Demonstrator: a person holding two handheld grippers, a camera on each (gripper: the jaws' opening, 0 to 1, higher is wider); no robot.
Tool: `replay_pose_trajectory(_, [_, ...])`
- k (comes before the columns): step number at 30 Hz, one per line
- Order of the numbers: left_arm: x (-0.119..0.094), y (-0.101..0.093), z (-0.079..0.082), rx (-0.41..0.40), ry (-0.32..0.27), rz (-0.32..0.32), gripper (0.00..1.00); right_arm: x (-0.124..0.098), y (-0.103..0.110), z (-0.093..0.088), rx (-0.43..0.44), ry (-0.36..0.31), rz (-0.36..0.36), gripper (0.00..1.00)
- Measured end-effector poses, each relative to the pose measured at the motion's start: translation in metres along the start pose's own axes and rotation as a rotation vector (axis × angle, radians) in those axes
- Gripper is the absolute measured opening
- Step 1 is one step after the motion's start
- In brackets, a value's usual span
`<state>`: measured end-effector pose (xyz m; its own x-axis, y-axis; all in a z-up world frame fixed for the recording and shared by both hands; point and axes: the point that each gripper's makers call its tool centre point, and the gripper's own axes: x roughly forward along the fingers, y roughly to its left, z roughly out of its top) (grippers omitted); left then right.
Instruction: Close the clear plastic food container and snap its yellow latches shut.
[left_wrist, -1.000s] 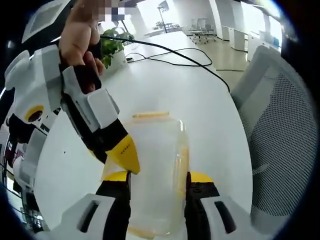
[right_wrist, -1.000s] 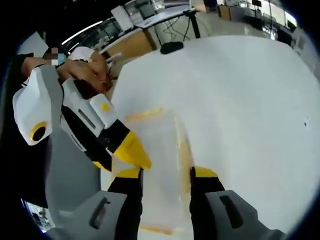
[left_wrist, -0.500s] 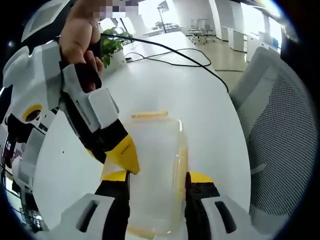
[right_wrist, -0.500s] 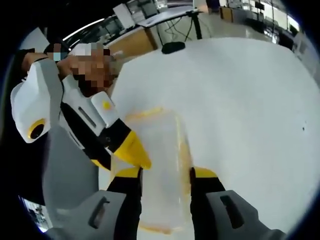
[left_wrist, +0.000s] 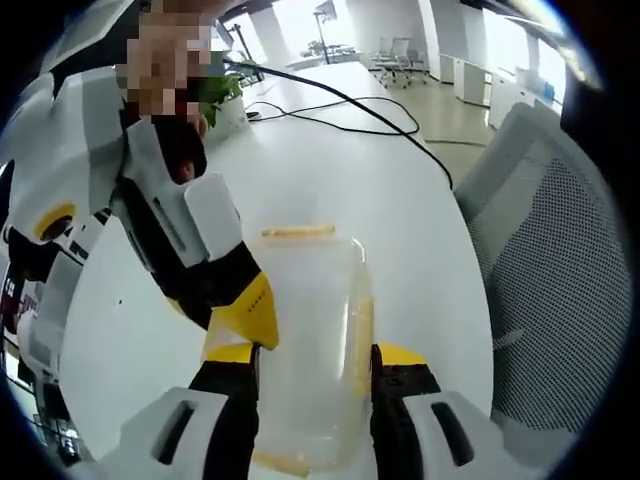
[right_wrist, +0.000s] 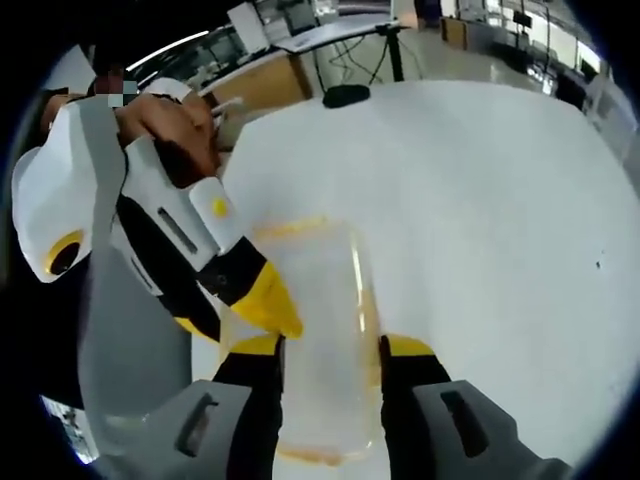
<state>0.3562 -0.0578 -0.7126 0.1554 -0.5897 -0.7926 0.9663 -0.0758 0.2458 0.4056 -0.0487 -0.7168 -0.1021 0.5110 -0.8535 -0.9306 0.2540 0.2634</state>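
- Left gripper view: clear container (left_wrist: 310, 340) is seen on the white table (left_wrist: 400, 200), at 6 o'clock in the frame, lid on top
- Container is straddled by the left gripper (left_wrist: 312, 362), one jaw along each long side; jaws held at a medium gap set by the container width, and actual contact with the walls cannot be told
- Yellow latch (left_wrist: 298, 231) is seen on the container's far end, toward 12 o'clock; a second latch (left_wrist: 364, 325) runs along the edge beside the 3 o'clock jaw
- Other gripper enters from 10 o'clock, its yellow tip placed on the lid edge near the 9 o'clock jaw
- Black cable (left_wrist: 340, 100) is laid across the table toward 12 o'clock; mesh chair (left_wrist: 560, 300) is seen at 3 o'clock
- Right gripper view: same container (right_wrist: 320, 340) is framed at 6 o'clock, straddled by the right gripper (right_wrist: 330, 362) at a similar medium gap; grip cannot be confirmed
- Opposite gripper comes in from 9 o'clock, held by a hand (right_wrist: 170, 120), yellow tip touching the lid edge
- Dark oval object (right_wrist: 345, 95) is seen at 12 o'clock on the table
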Motion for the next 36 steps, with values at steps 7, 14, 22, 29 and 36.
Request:
replay_pose_trajectory(7, [0.000,0.000,0.001,-0.018,0.005,-0.013,0.40,-0.006,-0.005,0.000,0.017,-0.027,-0.045,0.38])
replay_pose_trajectory(14, [-0.005,0.005,0.007,-0.073,-0.013,0.002,0.47,-0.021,-0.008,0.009,0.028,-0.094,-0.094,0.40])
replay_pose_trajectory(22, [-0.018,0.015,0.003,-0.122,-0.025,0.036,0.49,-0.035,-0.002,0.011,0.019,-0.130,-0.148,0.43])
replay_pose_trajectory(29, [-0.029,0.021,-0.004,-0.193,-0.028,0.060,0.51,-0.043,0.003,0.009,0.012,-0.146,-0.201,0.46])
replay_pose_trajectory(36, [-0.039,0.026,-0.012,-0.267,-0.054,0.090,0.54,-0.048,0.008,0.004,0.030,-0.179,-0.271,0.51])
